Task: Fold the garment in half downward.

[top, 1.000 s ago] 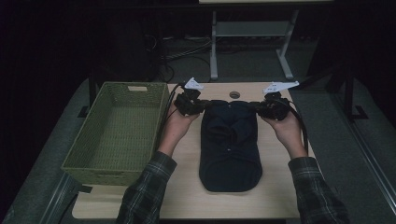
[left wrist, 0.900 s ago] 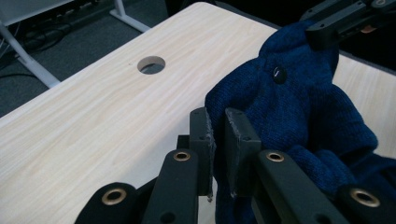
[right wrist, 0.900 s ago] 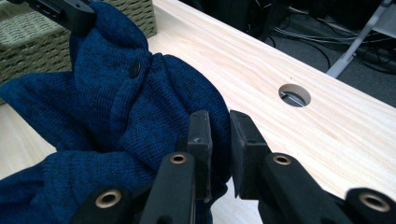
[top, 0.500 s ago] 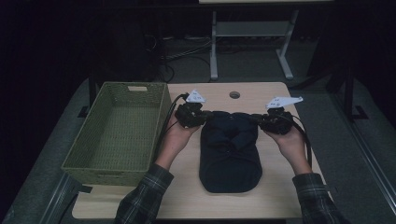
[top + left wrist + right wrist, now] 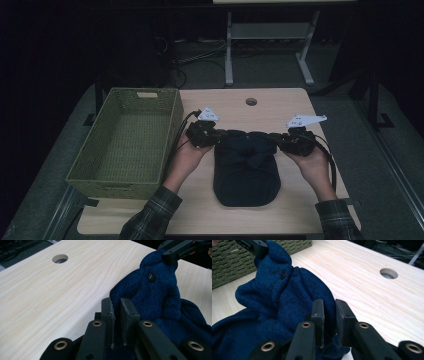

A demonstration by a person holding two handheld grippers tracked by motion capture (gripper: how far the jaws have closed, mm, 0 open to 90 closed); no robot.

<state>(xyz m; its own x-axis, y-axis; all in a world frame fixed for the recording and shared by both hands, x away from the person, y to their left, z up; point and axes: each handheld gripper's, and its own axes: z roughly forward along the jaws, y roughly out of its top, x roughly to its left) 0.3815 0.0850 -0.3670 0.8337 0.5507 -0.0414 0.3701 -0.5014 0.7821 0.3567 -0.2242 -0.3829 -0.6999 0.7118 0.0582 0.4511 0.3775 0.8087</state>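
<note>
A pale wooden counter (image 5: 300, 210) fills the middle of the high view, with a round cable hole (image 5: 251, 101) near its far edge. On its left side stands an empty green woven basket (image 5: 127, 142). A dark blue knitted garment (image 5: 246, 170) lies folded at the middle of the counter, to the right of the basket and apart from it, with a small dark button (image 5: 151, 277) on a raised fold. A person's two hands, in plaid sleeves, reach in from the bottom. The left gripper (image 5: 216, 137) pinches the garment's far left corner, its jaws narrowed onto the knit. The right gripper (image 5: 280, 141) pinches the far right corner the same way, with fabric bunched between its jaws.
</note>
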